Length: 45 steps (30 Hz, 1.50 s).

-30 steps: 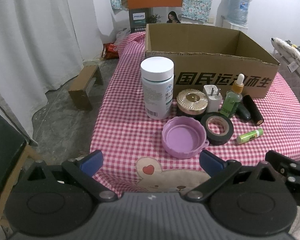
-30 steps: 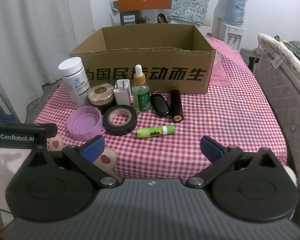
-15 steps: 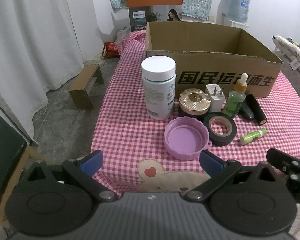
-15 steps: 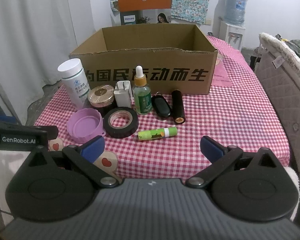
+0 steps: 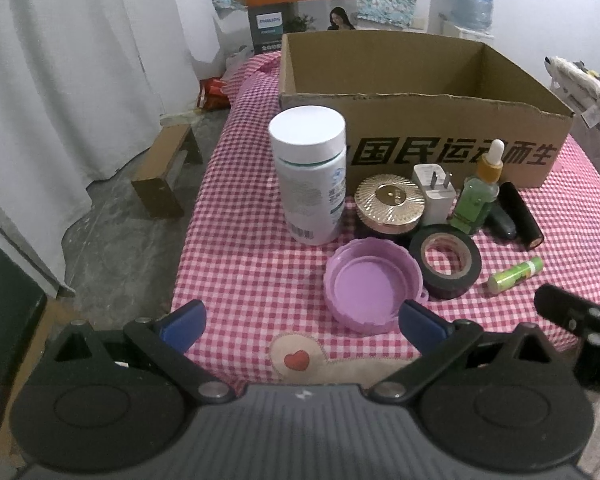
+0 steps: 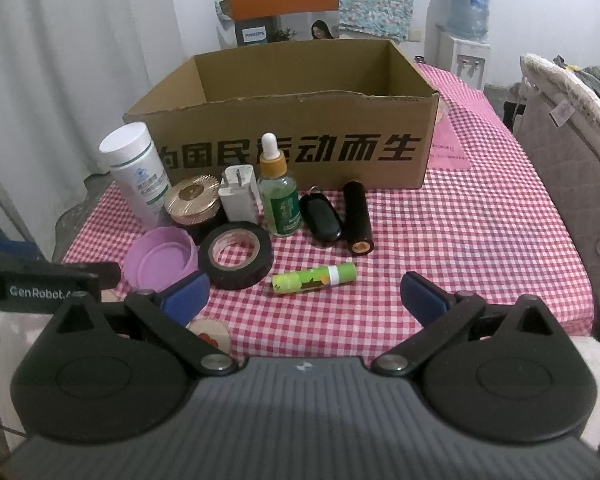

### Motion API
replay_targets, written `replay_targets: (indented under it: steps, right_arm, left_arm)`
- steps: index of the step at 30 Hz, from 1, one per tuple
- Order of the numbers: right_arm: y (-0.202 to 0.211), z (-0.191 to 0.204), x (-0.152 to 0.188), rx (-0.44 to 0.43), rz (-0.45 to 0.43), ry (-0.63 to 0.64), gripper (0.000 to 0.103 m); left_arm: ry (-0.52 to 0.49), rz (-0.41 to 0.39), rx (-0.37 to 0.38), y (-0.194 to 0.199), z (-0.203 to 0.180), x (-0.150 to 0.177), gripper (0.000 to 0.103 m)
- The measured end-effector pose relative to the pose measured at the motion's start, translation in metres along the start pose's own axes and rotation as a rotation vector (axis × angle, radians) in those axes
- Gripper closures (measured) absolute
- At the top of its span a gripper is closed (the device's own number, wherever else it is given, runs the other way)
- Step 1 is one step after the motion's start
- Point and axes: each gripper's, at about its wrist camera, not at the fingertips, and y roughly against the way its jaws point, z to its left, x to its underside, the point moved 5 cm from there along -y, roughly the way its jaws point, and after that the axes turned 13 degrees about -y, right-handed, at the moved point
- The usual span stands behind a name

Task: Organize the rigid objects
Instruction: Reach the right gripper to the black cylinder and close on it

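Several small objects stand in front of an open cardboard box (image 5: 440, 148) (image 6: 300, 148) on the checked tablecloth: a white pill bottle (image 5: 309, 174) (image 6: 137, 174), a gold-lidded jar (image 5: 390, 202) (image 6: 192, 200), a white plug (image 5: 434, 192) (image 6: 239, 196), a green dropper bottle (image 5: 478, 196) (image 6: 279, 196), a purple lid (image 5: 370, 286) (image 6: 160, 262), a black tape roll (image 5: 446, 260) (image 6: 236, 254), a green tube (image 5: 516, 274) (image 6: 314, 277), a black fob (image 6: 322, 220) and a black cylinder (image 5: 520, 214) (image 6: 357, 218). My left gripper (image 5: 300, 322) is open and empty, just short of the purple lid. My right gripper (image 6: 304, 294) is open and empty, near the green tube.
The tablecloth's front edge (image 5: 236, 344) drops to a grey floor with a low wooden stool (image 5: 164, 168). White curtains (image 5: 60, 80) hang at the left. A padded bed edge (image 6: 572, 152) runs along the right. A water dispenser (image 6: 464, 28) stands behind.
Both grippers have moved forward toward the objects, which now look larger and closer. Both stay open. Nothing on the table has moved.
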Motion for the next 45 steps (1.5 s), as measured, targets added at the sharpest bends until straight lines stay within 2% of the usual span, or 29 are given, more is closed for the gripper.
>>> replay_targets:
  steps: [4,10,16,21,24,26,27,29,34,38,40,45]
  right_arm:
    - [-0.004,-0.008,-0.007,-0.013,-0.015,-0.034,0.001]
    - [-0.005,-0.028,-0.018,-0.024,-0.066,-0.056,0.001]
    - [-0.003,-0.062,-0.037,-0.053,-0.111,-0.097,0.001]
    - [-0.015,-0.076,-0.060,-0.105,-0.089,-0.097,0.005]
    - [-0.034,-0.075,-0.071,-0.121,-0.036,-0.056,0.016]
    - [-0.049,-0.071,-0.074,-0.124,0.003,-0.021,0.030]
    - [-0.058,-0.069,-0.075,-0.123,0.028,-0.008,0.033]
    - [-0.077,-0.067,-0.077,-0.129,0.081,0.013,0.051]
    - [-0.110,-0.058,-0.081,-0.151,0.164,0.047,0.070]
    - [-0.127,-0.051,-0.079,-0.170,0.215,0.060,0.081]
    - [-0.133,-0.054,-0.077,-0.168,0.233,0.039,0.082]
    - [-0.129,-0.077,-0.077,-0.159,0.246,-0.075,0.082]
  left_arm:
    - [-0.041,-0.034,0.033,0.002,-0.008,-0.006,0.000]
    - [-0.124,-0.155,0.155,0.013,-0.033,-0.019,0.000]
    - [-0.233,-0.280,0.264,0.022,-0.073,-0.034,0.001]
    - [-0.332,-0.318,0.367,0.021,-0.116,-0.043,0.008]
    - [-0.383,-0.355,0.410,0.019,-0.138,-0.045,0.015]
    - [-0.434,-0.379,0.416,0.014,-0.151,-0.047,0.020]
    - [-0.452,-0.382,0.415,0.011,-0.158,-0.047,0.025]
    - [-0.473,-0.365,0.409,0.000,-0.166,-0.049,0.034]
    - [-0.474,-0.331,0.415,-0.019,-0.169,-0.054,0.054]
    - [-0.472,-0.319,0.438,-0.024,-0.169,-0.056,0.059]
    - [-0.473,-0.315,0.445,-0.024,-0.170,-0.056,0.063]
    - [-0.473,-0.301,0.464,-0.023,-0.176,-0.060,0.063]
